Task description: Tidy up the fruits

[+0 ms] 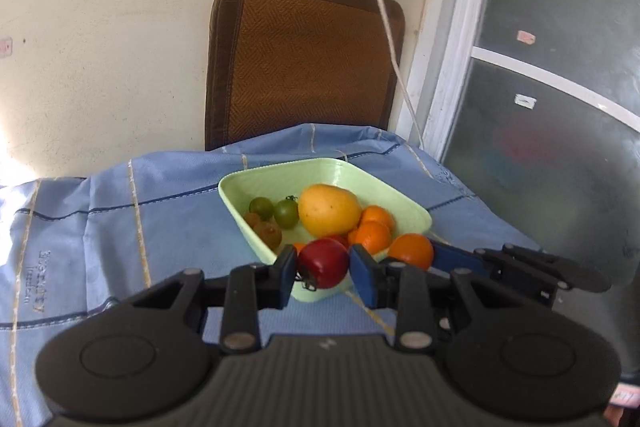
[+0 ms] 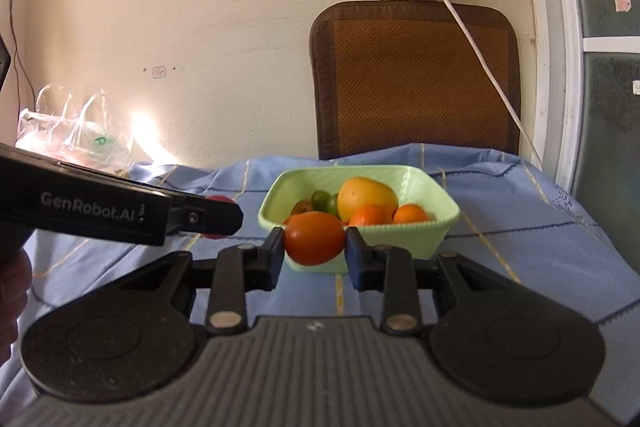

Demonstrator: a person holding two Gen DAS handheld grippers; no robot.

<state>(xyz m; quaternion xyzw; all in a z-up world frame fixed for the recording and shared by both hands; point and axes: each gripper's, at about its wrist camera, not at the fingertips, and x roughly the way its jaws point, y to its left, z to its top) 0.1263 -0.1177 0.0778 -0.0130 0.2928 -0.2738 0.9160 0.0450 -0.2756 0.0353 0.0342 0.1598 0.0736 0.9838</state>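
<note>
So the surface is covered with a light blue cloth (image 1: 180, 219) with thin navy and tan lines, pretty rumpled, draped over the far edge. Some printed lettering sits on it off to the left of the left tongs. Straight ahead of both tongs, a pale green bowl (image 2: 412, 179) rests on the cloth, roughly squarish with rounded corners. Far left of the right tongs, a crinkly clear plastic bag (image 2: 76, 135) sits at the back edge by the wall.
</note>
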